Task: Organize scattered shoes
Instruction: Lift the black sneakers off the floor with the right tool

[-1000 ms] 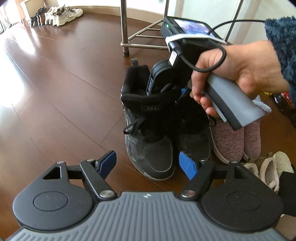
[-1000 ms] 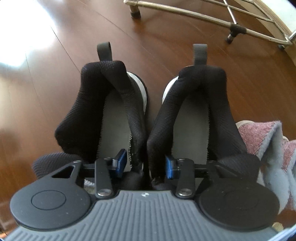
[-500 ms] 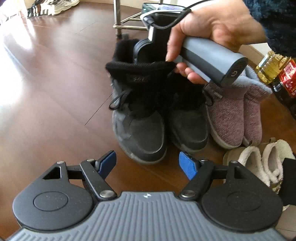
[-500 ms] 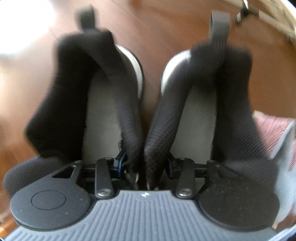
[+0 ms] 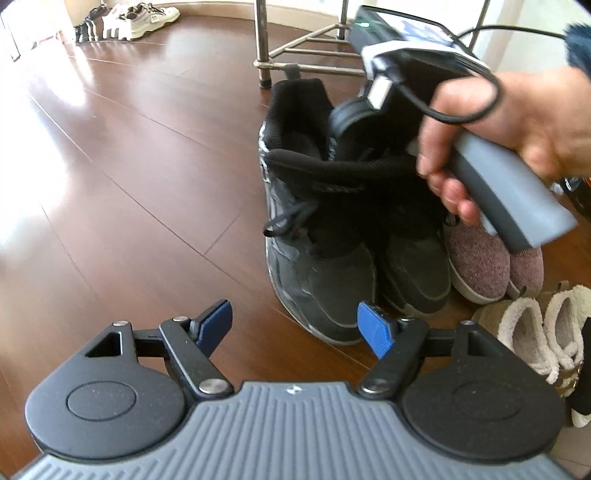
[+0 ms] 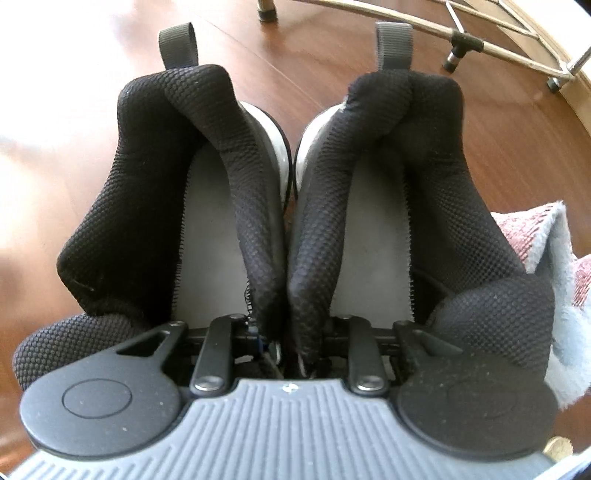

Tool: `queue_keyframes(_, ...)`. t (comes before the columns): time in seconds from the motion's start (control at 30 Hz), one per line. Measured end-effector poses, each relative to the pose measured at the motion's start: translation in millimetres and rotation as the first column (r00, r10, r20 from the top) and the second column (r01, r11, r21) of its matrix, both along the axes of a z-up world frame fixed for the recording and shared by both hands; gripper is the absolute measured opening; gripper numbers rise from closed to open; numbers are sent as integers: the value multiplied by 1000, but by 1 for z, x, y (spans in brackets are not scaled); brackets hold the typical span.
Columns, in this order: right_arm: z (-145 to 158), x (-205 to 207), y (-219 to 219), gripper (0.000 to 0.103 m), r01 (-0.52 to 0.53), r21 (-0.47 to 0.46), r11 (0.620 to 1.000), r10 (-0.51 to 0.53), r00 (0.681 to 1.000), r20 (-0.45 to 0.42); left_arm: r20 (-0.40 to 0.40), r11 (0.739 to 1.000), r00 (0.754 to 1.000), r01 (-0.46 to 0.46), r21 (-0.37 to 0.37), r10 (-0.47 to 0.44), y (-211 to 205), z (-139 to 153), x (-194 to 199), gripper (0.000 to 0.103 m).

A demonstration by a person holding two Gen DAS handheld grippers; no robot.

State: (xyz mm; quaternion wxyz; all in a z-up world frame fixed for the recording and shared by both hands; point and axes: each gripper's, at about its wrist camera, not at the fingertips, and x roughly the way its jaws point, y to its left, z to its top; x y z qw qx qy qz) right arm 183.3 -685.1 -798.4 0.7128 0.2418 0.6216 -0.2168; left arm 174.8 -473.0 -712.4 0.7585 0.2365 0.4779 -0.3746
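Observation:
A pair of black high-top shoes (image 5: pixel 325 277) stands side by side on the wooden floor, toes toward my left gripper. My left gripper (image 5: pixel 295 321) hangs open just in front of the toes, with nothing between its blue pads. A hand (image 5: pixel 517 122) holds my right gripper (image 6: pixel 286 336) straight down into the pair. One finger is inside the left shoe (image 6: pixel 147 184) and the other inside the right shoe (image 6: pixel 443 184). The jaws are closing and pinch the two inner collars together; the pads are hidden behind the mesh.
Pink knitted slippers (image 5: pixel 480 266) touch the pair's right side, and their edge (image 6: pixel 517 236) shows in the right wrist view. Fluffy cream slippers (image 5: pixel 535 332) lie nearer. A metal rack's leg (image 5: pixel 262 44) stands behind the shoes. White sneakers (image 5: pixel 144 18) line the far wall.
The right gripper's jaws have narrowed and drawn the two inner collars together until they touch. The left gripper stays open in front of the toes.

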Motion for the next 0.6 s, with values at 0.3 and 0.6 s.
queue_keyframes(0.3,81,-23,-6,20,47,61,997,-52,995,85,43,1000,999,30,2,-30,-2,56,-7,76)
queue_keyframes(0.6,231,-47,-49,20,126,107,986,-143,974,173,96,996,994,65,-64,-59,-29,179,-4,76)
